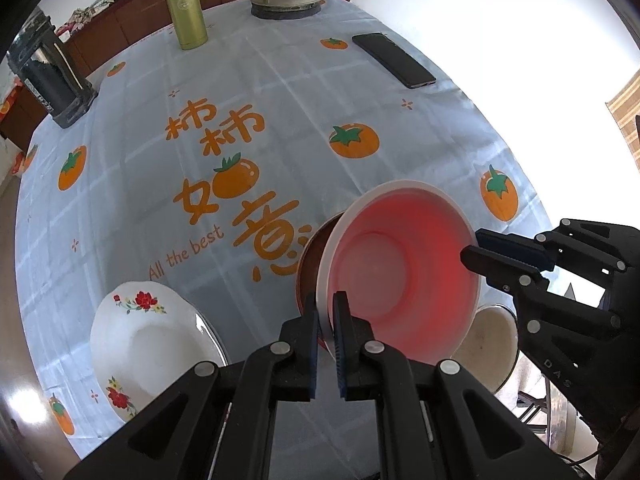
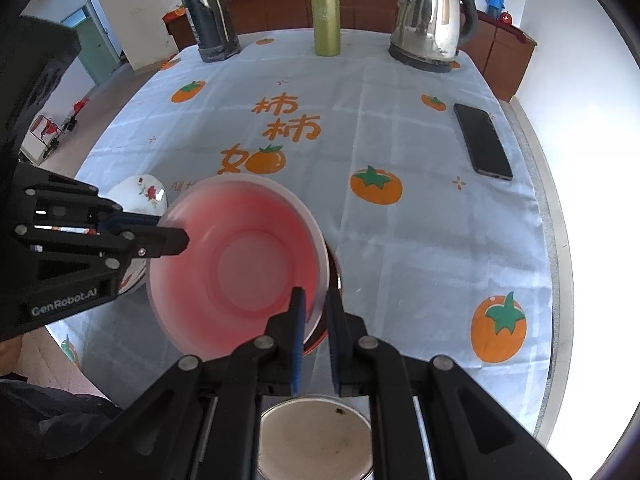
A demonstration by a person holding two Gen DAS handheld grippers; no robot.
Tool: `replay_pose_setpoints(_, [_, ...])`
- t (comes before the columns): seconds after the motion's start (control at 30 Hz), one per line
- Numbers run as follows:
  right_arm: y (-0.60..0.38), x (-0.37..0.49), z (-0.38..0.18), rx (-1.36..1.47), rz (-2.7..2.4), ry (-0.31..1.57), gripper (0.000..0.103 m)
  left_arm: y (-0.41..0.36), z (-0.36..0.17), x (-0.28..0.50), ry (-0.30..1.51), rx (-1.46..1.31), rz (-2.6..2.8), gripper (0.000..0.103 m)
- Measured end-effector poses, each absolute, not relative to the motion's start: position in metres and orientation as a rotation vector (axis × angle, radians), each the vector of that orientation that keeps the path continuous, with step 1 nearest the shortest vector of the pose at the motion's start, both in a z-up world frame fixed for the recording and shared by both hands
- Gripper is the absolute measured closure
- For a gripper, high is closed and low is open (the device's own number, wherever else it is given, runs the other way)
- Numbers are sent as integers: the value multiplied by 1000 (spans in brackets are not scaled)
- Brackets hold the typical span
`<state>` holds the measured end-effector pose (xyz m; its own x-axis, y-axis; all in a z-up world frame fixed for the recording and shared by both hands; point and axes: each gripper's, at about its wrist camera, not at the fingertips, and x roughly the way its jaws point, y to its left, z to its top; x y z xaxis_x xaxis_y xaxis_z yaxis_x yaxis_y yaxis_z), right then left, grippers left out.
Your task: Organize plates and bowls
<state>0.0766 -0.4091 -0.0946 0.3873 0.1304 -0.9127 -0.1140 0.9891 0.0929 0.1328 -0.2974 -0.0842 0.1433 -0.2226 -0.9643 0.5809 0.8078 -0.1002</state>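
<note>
We held the pink bowl (image 1: 400, 280) tilted above the desk (image 1: 240, 92), lower right of frame, left gripper (image 1: 326, 312) and right gripper (image 2: 316, 308) jaws each pinching opposite rims.

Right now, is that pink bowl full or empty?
Empty: the pink bowl shows its bare inside, held by the left gripper and right gripper on opposite rims.

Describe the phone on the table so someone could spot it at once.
On the tablecloth printed with orange fruit, look toward the right edge, nearer than the steel kettle. The phone lies flat there, the only thin, black, rectangular slab.
</note>
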Motion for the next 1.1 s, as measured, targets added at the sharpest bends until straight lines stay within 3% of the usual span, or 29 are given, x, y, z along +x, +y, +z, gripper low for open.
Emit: replay_pose_setpoints(1.1, [-409, 90, -116, 3, 174, 1221, 93, -298, -111, 135, 1394, 322, -576, 94])
